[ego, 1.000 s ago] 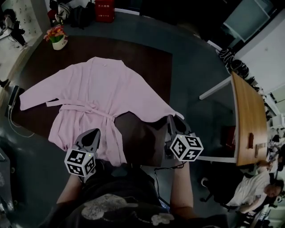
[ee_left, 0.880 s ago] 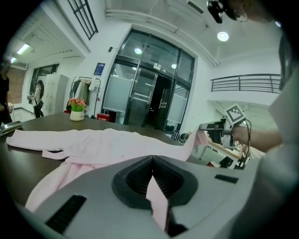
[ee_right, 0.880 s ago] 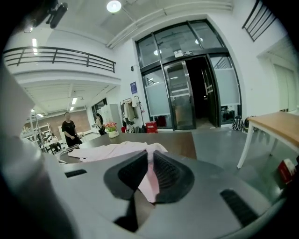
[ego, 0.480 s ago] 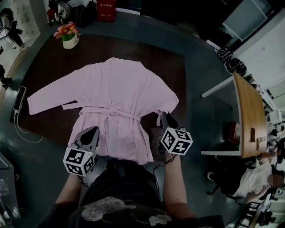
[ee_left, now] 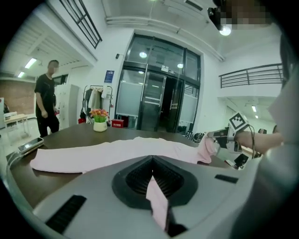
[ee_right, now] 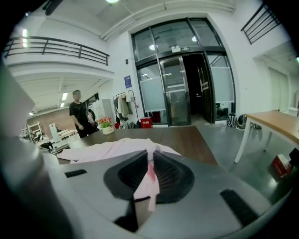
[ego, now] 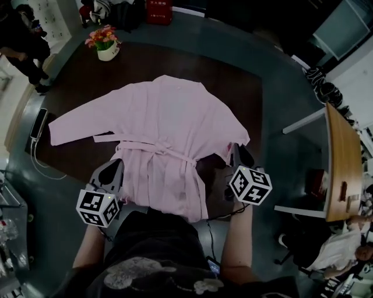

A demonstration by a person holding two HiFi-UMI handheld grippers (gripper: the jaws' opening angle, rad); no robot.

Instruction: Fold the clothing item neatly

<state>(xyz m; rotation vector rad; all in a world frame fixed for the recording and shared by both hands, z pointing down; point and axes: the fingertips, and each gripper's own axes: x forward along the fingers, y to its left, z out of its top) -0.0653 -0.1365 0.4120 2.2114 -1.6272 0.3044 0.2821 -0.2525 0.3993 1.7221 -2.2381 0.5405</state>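
A pale pink, soft cloth robe [ego: 163, 116] lies spread flat, collar away from the person, on a dark brown wooden table [ego: 233, 81], and its hem hangs over the near edge. A matching pink sash [ego: 160, 146] is knotted across the waist. One sleeve stretches straight out to the left; the other is drawn in toward the waist at the right.

The left gripper [ego: 112, 170] is clamped tight on a thin fold of the robe's lower left edge. The right gripper [ego: 238, 152] pinches the bunched end of the right sleeve, its jaws nearly together on the cloth.

A red box [ego: 158, 9] beyond the table's far end carries white lettering too small to read. A blue wall sign [ee_left: 109, 76] is likewise unreadable. A white pot of red and yellow flowers [ego: 105, 46] stands at the table's far left corner
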